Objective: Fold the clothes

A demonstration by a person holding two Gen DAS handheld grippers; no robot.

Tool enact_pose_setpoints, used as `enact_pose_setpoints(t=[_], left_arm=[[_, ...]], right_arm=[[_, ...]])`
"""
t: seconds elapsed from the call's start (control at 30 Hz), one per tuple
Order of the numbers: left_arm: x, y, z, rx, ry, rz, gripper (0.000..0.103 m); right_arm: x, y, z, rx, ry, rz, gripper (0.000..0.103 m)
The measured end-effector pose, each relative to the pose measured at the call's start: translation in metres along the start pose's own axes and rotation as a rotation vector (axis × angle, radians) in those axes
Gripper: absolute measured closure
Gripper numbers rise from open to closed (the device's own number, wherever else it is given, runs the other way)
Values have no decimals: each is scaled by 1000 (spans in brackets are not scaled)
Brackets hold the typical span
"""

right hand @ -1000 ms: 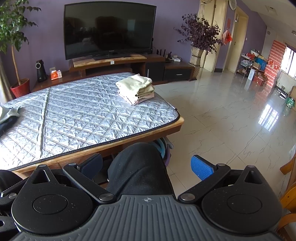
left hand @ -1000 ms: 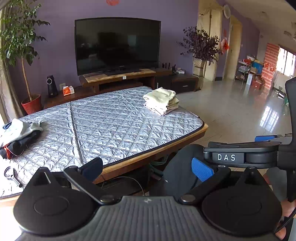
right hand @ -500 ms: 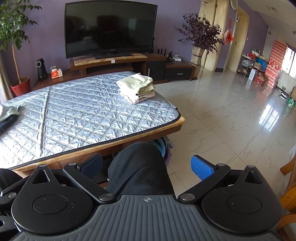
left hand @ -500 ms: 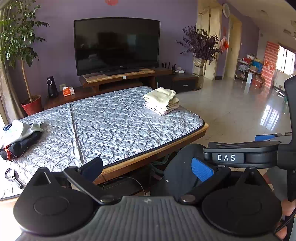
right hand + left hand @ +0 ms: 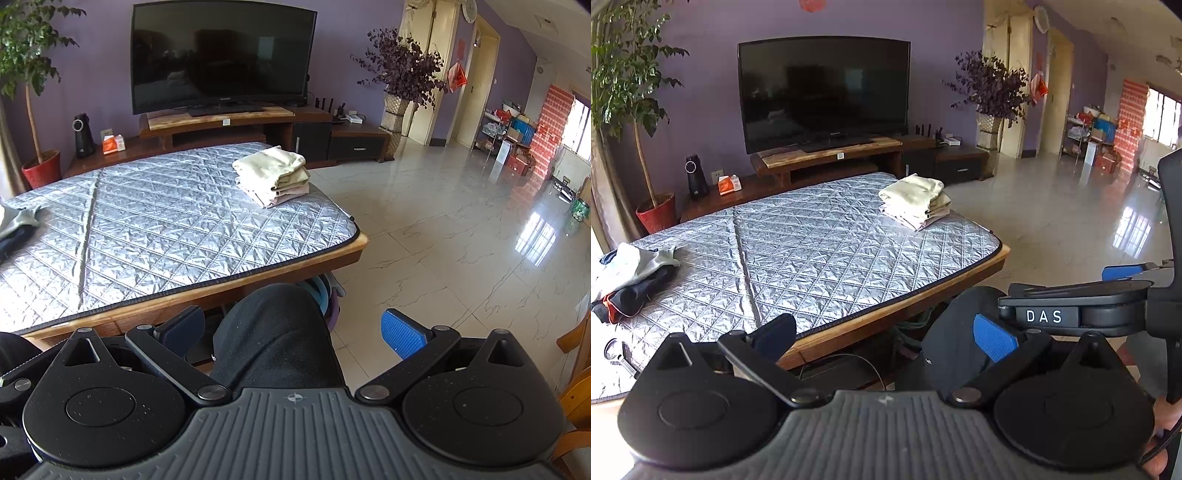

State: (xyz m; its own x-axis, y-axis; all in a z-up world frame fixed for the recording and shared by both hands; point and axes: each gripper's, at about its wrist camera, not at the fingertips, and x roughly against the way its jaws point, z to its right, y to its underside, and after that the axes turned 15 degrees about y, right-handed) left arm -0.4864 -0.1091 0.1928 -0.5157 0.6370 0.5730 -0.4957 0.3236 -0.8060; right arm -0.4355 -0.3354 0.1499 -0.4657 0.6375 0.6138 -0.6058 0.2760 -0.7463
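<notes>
A stack of folded cream and pink clothes point(image 5: 916, 201) point(image 5: 273, 179) rests at the far right corner of the silver quilted table cover point(image 5: 812, 251) point(image 5: 166, 229). A loose heap of unfolded clothes point(image 5: 628, 273), grey, dark and red, lies at the left edge; only its tip point(image 5: 18, 221) shows in the right wrist view. My left gripper point(image 5: 886, 336) is open and empty, held back from the table's near edge. My right gripper point(image 5: 293, 330) is also open and empty, above a person's knee in dark trousers point(image 5: 273, 332), and appears side-on point(image 5: 1078, 302) in the left wrist view.
A wooden table edge point(image 5: 221, 291) runs just ahead of both grippers. Behind the table stand a TV point(image 5: 823, 92) on a low wooden unit, a potted tree point(image 5: 635, 110) at left and a dried plant point(image 5: 402, 74). Shiny tiled floor point(image 5: 461, 240) spreads to the right. A wooden chair point(image 5: 576, 369) sits at far right.
Both views shifted very slightly; the grippers stay open and nothing on the table has moved.
</notes>
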Motion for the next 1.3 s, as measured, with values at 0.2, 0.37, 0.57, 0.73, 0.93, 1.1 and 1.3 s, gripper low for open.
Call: enact_pose_setpoints(t=[0.2,0.37,0.57,0.73,0.93,1.1,1.3], left_arm=[[-1,0,1,-2,-2,-2,1],[-1,0,1,-4,-3,-1,1],[-1,0,2,-8,-6,-2,1],[-3,1,0,-10,-12,0,1],[-4,2,-4,0,-27,4,1],[-4,4,-8,1,-29,9,1],[-8,4,-15,0,-45,12,1]], right_arm=[[0,1,-1,2,1,0,0],[0,1,-1,4,3,3,0],[0,2,-1,7,4,2,0],[-1,3,-2,14,5,1,0],[1,4,-6,38,9,24,1],[-2,3,-7,42,8,23,0],[-15,-3,-14,50,16,2,0]])
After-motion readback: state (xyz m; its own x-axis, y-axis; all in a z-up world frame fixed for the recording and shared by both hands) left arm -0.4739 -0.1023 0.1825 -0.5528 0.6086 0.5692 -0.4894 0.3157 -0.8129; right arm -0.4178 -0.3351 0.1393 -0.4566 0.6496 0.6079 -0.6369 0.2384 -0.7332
